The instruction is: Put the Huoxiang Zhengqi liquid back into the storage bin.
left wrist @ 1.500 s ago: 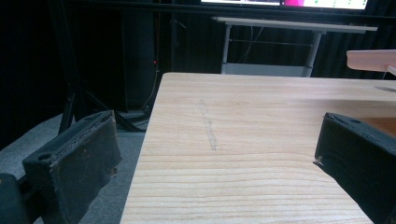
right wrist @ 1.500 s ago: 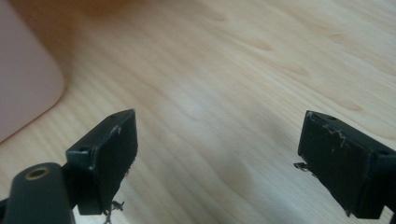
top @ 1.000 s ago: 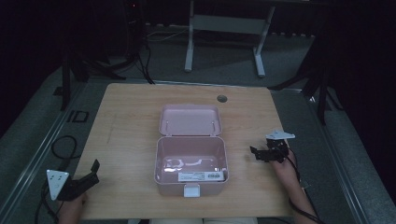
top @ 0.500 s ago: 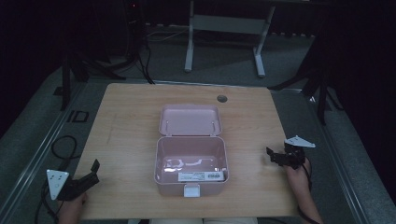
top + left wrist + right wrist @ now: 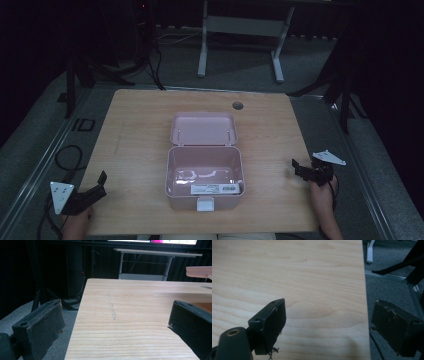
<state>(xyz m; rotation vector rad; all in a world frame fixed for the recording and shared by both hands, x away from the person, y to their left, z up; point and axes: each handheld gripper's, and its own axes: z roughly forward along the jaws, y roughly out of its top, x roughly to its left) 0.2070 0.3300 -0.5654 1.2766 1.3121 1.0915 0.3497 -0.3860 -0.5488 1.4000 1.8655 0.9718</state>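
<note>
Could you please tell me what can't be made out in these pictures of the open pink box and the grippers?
- White label inside the open pink plastic box, high view: print too small to read.
- Pink box lid, left gripper view: cut off by the right edge.
- Right gripper, right gripper view: right jaw cut off by the frame edge.

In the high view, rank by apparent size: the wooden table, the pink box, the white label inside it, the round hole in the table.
1. wooden table
2. pink box
3. white label
4. round hole
</note>
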